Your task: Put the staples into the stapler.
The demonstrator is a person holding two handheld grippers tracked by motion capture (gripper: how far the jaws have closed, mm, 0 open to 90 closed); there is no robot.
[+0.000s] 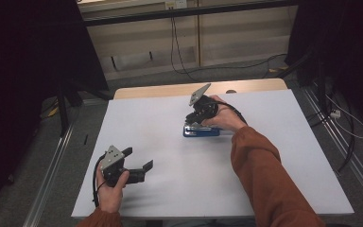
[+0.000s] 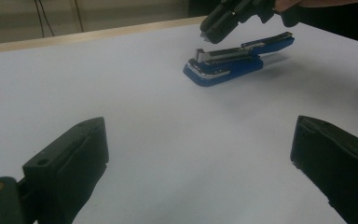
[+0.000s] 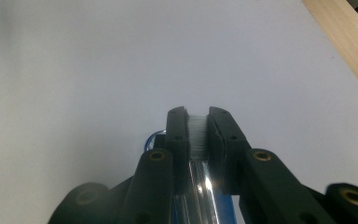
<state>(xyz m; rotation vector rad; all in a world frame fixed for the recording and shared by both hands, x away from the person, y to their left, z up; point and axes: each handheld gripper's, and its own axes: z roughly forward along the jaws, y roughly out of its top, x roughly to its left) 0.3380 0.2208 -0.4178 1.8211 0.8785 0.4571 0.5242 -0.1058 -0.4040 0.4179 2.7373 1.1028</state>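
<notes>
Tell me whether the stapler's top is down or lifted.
Lifted. In the left gripper view the stapler has its blue top arm raised at the rear, with the metal staple track exposed above the base. The right gripper hovers at its front end.

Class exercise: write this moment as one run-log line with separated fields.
left hand-held gripper: open, idle above table | right hand-held gripper: shut on strip of staples | stapler: blue, open, on table

One blue stapler (image 1: 201, 131) lies on one white table (image 1: 283, 156). Two black grippers (image 1: 131, 165) are in the scene, one in each of two hands (image 1: 109, 191). A single strip of staples (image 3: 196, 133) shows too.
</notes>
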